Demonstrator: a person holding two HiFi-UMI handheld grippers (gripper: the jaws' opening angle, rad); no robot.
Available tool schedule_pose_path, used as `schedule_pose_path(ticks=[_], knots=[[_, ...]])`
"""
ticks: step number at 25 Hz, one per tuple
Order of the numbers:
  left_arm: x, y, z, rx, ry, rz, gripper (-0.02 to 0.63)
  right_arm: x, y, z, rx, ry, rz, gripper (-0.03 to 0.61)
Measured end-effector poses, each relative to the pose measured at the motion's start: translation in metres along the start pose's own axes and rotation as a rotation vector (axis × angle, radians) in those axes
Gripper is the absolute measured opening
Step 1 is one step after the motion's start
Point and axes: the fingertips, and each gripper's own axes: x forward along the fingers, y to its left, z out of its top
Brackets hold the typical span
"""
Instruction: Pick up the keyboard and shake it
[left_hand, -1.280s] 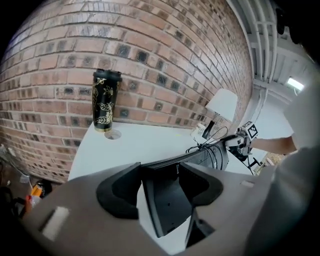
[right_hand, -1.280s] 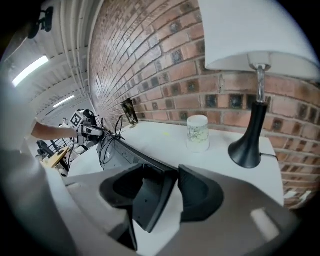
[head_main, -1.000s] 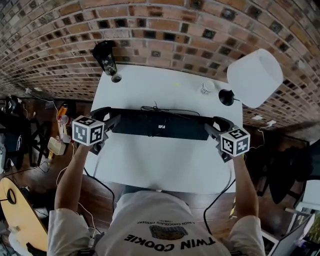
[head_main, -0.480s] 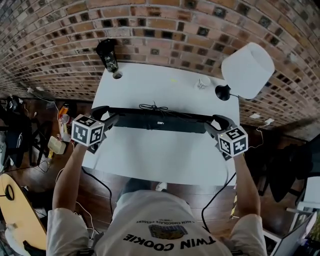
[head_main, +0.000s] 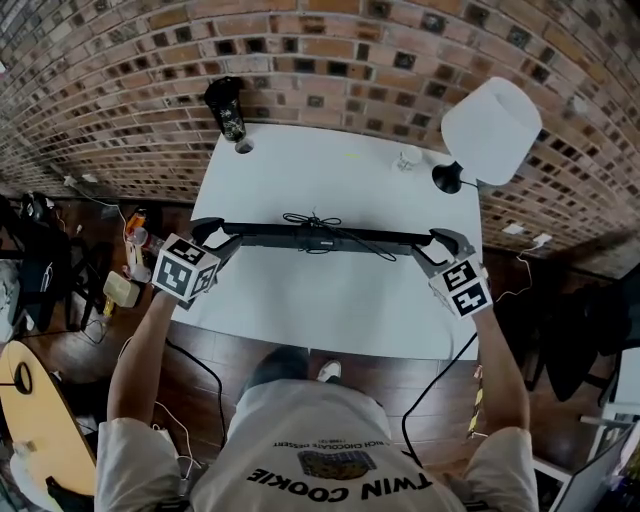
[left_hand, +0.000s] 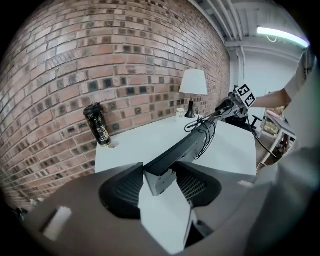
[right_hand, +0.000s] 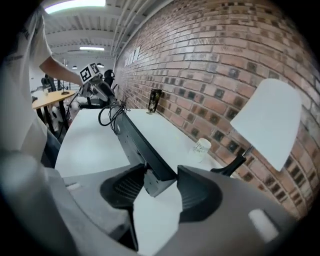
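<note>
The black keyboard (head_main: 320, 236) hangs above the white table (head_main: 320, 300), turned on edge so it shows as a thin bar, with its cable (head_main: 312, 222) bundled at the middle. My left gripper (head_main: 215, 235) grips its left end, jaws closing further on it. My right gripper (head_main: 438, 243) grips the right end. In the left gripper view the keyboard (left_hand: 185, 147) runs away from the left gripper (left_hand: 160, 182), both pads against its end. The right gripper view shows the same: the keyboard (right_hand: 135, 142) is pinched in the right gripper (right_hand: 157, 182).
A white-shaded lamp (head_main: 490, 118) stands at the table's far right corner, with a small white cup (head_main: 408, 157) beside it. A black can (head_main: 228, 108) stands at the far left corner against the brick wall (head_main: 330, 50). Cables hang off the table's near edge.
The keyboard has tipped from lying flat to standing on edge and now looks much thinner. Both grippers turned with it and kept their hold.
</note>
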Motion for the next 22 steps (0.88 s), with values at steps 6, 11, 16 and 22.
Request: schedule_pose_path(ticks=[6, 11, 16, 22], knots=[[-0.011, -0.014, -0.013, 0.168, 0.087, 0.042, 0.209, -0.014, 0.019, -0.004, -0.213, 0.077, -0.062, 0.196], [-0.019, -0.028, -0.025, 0.233, 0.136, 0.066, 0.204, -0.021, 0.039, -0.013, -0.356, 0.113, -0.082, 0.172], [-0.026, -0.042, -0.042, 0.302, 0.208, 0.108, 0.196, -0.024, 0.061, -0.025, -0.535, 0.151, -0.14, 0.144], [-0.027, -0.062, -0.071, 0.442, 0.308, 0.135, 0.152, -0.03, 0.077, -0.043, -0.593, 0.167, -0.138, 0.106]])
